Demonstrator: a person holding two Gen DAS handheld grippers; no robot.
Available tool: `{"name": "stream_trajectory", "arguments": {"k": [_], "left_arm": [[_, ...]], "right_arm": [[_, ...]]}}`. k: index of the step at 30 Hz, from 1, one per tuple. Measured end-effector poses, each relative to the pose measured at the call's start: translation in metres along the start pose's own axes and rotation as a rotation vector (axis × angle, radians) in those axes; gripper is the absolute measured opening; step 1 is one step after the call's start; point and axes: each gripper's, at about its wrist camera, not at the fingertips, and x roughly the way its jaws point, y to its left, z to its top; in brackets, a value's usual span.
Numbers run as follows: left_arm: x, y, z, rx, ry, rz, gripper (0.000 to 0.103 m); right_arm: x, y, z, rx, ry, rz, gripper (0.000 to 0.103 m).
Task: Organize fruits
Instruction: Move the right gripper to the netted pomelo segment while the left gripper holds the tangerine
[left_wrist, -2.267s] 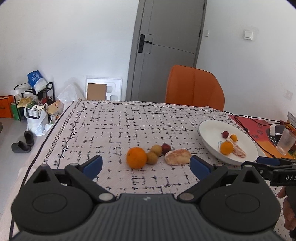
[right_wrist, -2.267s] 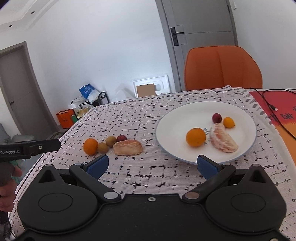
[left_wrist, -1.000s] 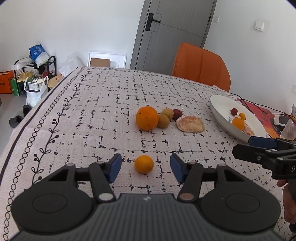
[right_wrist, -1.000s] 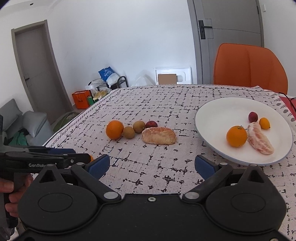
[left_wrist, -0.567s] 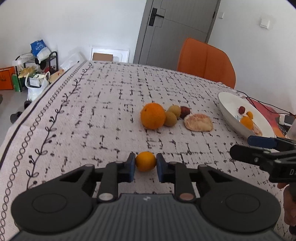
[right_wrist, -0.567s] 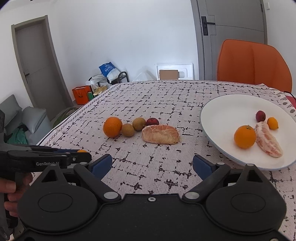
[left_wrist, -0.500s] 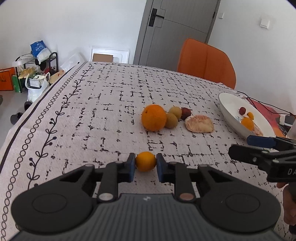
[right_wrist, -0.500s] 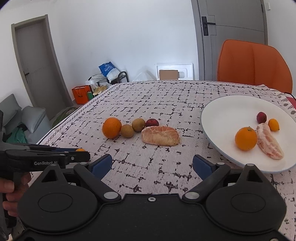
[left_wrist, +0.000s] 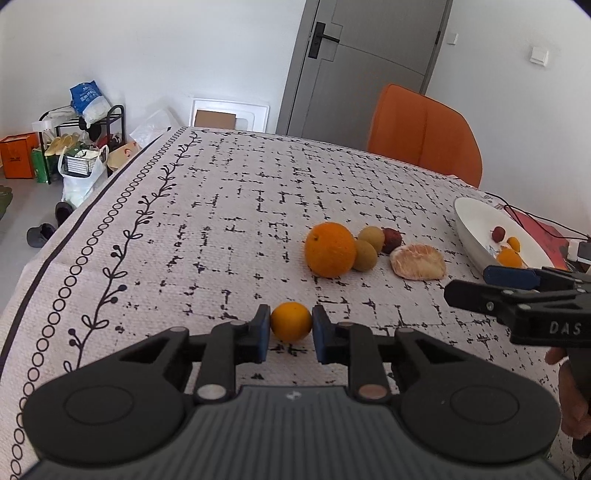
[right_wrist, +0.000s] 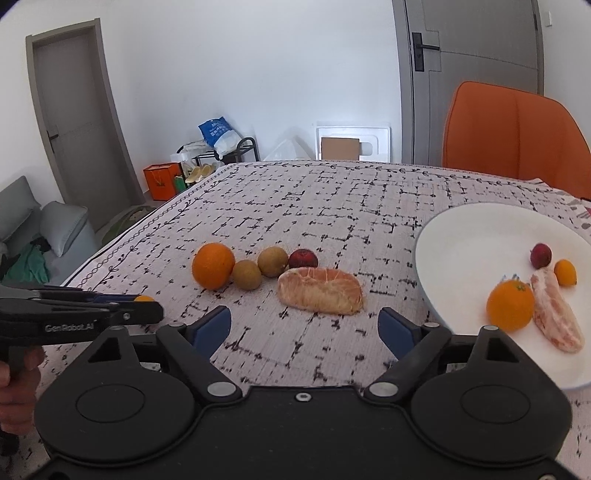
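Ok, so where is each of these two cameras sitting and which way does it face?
Left wrist: rides the left tool, facing down the table; its pads grip a small orange; right tool at right edge.
Right wrist: rides the right tool, jaws closing on nothing, facing a peeled pomelo piece and white plate; left tool at left.
Shared: large orange, plate, orange chair.

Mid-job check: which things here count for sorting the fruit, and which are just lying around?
For the job:
- small orange clamped in left gripper
- big orange, two brown fruits, red fruit, peeled segment on the tablecloth
- white plate already holding fruit
- right gripper, closing on nothing

Lying about:
- orange chair
- cables
- shoe rack
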Motion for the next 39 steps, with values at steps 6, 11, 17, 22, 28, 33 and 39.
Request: {"name": "stream_trajectory", "arguments": {"k": [6, 11, 17, 22, 28, 33, 39], "left_arm": [[0.001, 0.007, 0.003, -0.017, -0.010, 0.014, 0.022], [0.001, 0.013, 0.005, -0.027, -0.020, 0.031, 0.022], [0.004, 0.020, 0.007, -0.035, -0.028, 0.045, 0.022], [0.004, 0.023, 0.008, -0.046, -0.035, 0.051, 0.022], [0.003, 0.026, 0.004, -0.053, -0.038, 0.053, 0.022], [0.004, 0.026, 0.004, -0.051, -0.040, 0.058, 0.023], [0.005, 0.022, 0.002, -0.035, -0.049, 0.071, 0.023]], "right_arm": [[0.011, -0.003, 0.011, -0.025, 0.001, -0.006, 0.084], [0.022, -0.002, 0.017, -0.046, 0.009, -0.002, 0.083], [0.034, 0.001, 0.022, -0.078, 0.021, -0.005, 0.083], [0.041, 0.002, 0.027, -0.100, 0.023, 0.001, 0.083], [0.051, 0.006, 0.029, -0.132, 0.042, 0.002, 0.083], [0.055, 0.007, 0.023, -0.142, 0.069, -0.003, 0.080], [0.047, 0.010, 0.019, -0.133, 0.082, 0.010, 0.077]]}}
